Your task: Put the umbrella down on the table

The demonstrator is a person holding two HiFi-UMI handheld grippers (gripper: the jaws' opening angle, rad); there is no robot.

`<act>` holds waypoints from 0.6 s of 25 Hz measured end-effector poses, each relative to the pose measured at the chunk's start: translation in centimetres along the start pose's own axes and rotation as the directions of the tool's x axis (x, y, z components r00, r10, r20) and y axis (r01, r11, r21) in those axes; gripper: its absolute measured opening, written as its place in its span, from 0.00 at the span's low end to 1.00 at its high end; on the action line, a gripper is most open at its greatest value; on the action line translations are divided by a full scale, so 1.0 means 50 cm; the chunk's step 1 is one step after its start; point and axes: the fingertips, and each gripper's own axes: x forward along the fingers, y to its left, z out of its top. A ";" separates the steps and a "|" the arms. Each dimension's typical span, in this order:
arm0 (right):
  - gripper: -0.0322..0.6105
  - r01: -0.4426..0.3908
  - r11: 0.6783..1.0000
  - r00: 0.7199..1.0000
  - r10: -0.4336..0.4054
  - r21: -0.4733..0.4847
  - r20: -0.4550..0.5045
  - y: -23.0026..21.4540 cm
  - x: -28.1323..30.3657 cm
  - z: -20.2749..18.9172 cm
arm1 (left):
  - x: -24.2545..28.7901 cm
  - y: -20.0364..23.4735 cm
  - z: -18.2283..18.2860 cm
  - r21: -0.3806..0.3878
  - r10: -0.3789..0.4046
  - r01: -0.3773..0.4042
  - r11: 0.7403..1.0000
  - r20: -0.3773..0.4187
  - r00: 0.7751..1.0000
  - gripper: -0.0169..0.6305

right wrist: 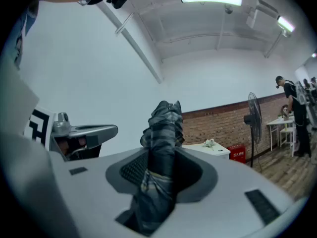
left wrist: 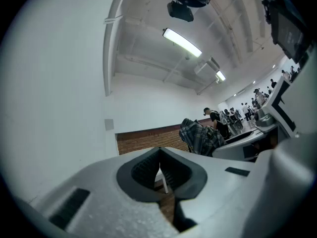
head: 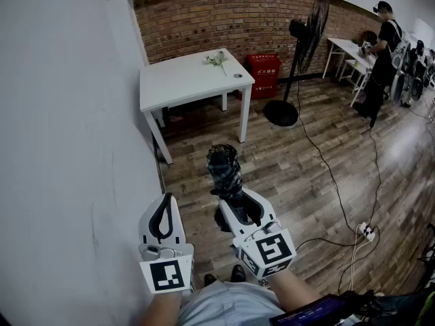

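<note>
A folded dark plaid umbrella (head: 225, 172) sticks forward out of my right gripper (head: 238, 201), whose jaws are shut on its lower part. In the right gripper view the umbrella (right wrist: 162, 138) fills the gap between the pads of the right gripper (right wrist: 161, 163). My left gripper (head: 165, 201) is held beside it on the left, shut and empty. In the left gripper view the left gripper (left wrist: 159, 152) has its tips touching, and the umbrella (left wrist: 199, 135) shows to the right. The white table (head: 178, 87) stands ahead by the brick wall, well beyond both grippers.
A small sprig of flowers (head: 217, 60) and a small round object (head: 237, 75) lie on the table. A red crate (head: 264, 73) and a standing fan (head: 299, 53) are to its right. Cables (head: 326, 168) cross the wood floor. A person (head: 380, 53) stands at far right. A white wall (head: 61, 148) runs on my left.
</note>
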 end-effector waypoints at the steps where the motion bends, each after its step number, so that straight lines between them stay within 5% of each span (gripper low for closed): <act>1: 0.29 0.001 1.000 1.000 -0.001 -0.001 -0.001 -0.009 0.002 0.002 | 0.008 -0.004 0.002 0.003 -0.002 0.002 1.000 -0.001 1.000 0.04; 15: 0.29 -0.009 0.999 1.000 0.009 0.043 -0.002 -0.124 0.002 -0.024 | 0.070 -0.078 -0.027 0.027 0.019 -0.018 0.999 -0.039 0.999 0.04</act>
